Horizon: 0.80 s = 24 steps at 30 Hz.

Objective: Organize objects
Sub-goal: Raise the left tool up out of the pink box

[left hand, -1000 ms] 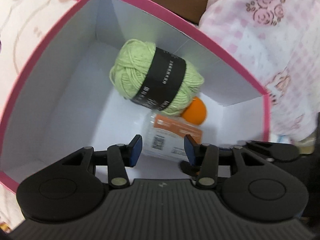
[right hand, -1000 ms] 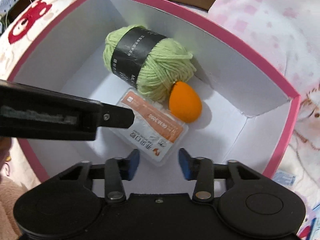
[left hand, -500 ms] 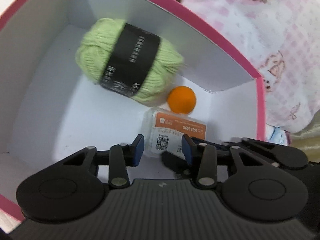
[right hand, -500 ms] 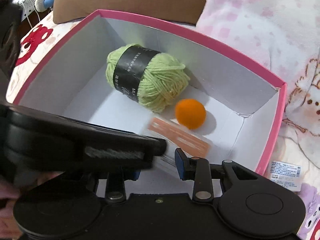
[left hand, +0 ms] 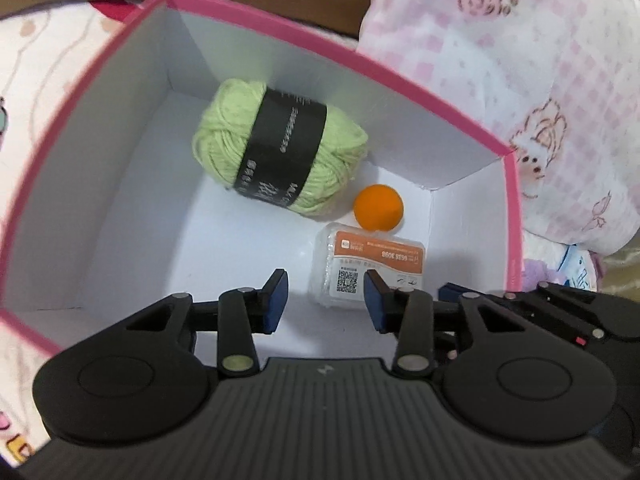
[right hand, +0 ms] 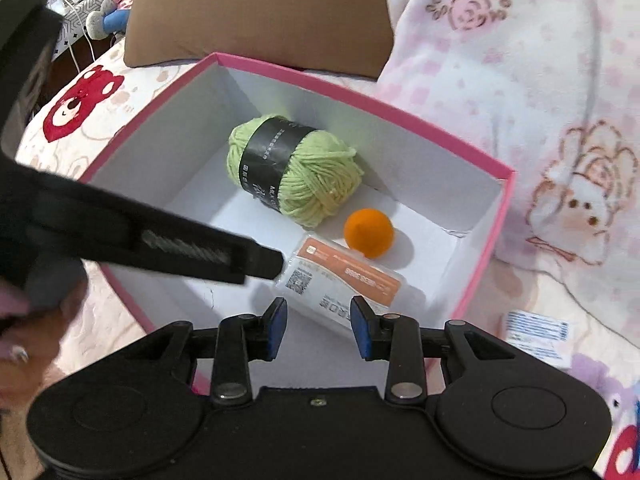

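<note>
A pink-rimmed white box (left hand: 132, 128) (right hand: 488, 240) holds a green yarn ball with a black band (left hand: 280, 156) (right hand: 296, 168), an orange ball (left hand: 378, 208) (right hand: 368, 232) and a clear plastic case with an orange label (left hand: 370, 268) (right hand: 344, 280). My left gripper (left hand: 326, 300) is open and empty above the box floor, just left of the case. My right gripper (right hand: 318, 326) is open and empty above the box's near wall, close to the case. The left gripper's body (right hand: 120, 232) crosses the right wrist view.
The box sits on bedding with a red bear print (right hand: 80, 100). A pink flowered blanket (left hand: 540, 80) (right hand: 520, 100) lies to the right. A brown cardboard panel (right hand: 260, 12) stands behind the box. A small paper packet (right hand: 536, 336) lies right of the box.
Both grippers have drawn back and up from the box, so more of it shows. The case has shifted toward the box's right wall, close to the orange ball.
</note>
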{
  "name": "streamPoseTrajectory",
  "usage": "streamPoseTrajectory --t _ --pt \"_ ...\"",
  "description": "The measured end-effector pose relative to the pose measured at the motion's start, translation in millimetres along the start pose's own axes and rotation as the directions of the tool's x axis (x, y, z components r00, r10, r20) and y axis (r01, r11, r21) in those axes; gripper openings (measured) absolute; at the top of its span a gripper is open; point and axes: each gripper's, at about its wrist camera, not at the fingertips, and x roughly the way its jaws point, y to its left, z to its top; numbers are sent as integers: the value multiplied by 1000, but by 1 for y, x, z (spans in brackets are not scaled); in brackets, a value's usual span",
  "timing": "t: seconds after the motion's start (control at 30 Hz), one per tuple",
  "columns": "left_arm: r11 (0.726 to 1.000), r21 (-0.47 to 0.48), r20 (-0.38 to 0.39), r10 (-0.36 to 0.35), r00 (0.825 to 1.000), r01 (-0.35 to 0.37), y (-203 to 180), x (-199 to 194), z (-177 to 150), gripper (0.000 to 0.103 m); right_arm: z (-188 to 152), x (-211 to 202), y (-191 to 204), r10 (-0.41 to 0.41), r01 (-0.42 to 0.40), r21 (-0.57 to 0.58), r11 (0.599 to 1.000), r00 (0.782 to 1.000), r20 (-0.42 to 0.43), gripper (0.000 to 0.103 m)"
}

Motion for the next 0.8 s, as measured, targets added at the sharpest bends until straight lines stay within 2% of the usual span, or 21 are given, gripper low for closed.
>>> streamPoseTrajectory --t 0.17,0.27,0.4,0.47,0.57,0.67,0.8 --pt "998 39 30 47 998 -49 -16 -35 -1 46 -3 -26 0 -6 6 -6 1000 1000 29 43" --pt "995 59 -1 77 997 -76 -24 -55 -2 52 -6 -40 4 -13 14 -19 1000 999 49 48" --pt "993 60 20 105 994 -106 -35 -85 -4 58 -13 -63 6 -2 4 -14 1000 996 88 63" --pt "994 52 41 93 995 -95 -43 -107 -10 60 -16 -72 6 29 -29 -2 1000 995 100 64" --pt "987 127 95 90 991 -102 -62 -137 -22 64 -22 -84 2 93 -99 46 994 989 114 64" --pt "974 185 134 109 985 -133 -80 -161 -35 65 -30 -99 5 95 -102 44 994 985 141 64" --pt "972 209 130 81 988 -107 -91 -183 -46 66 -43 -120 9 92 -100 37 994 982 165 70"
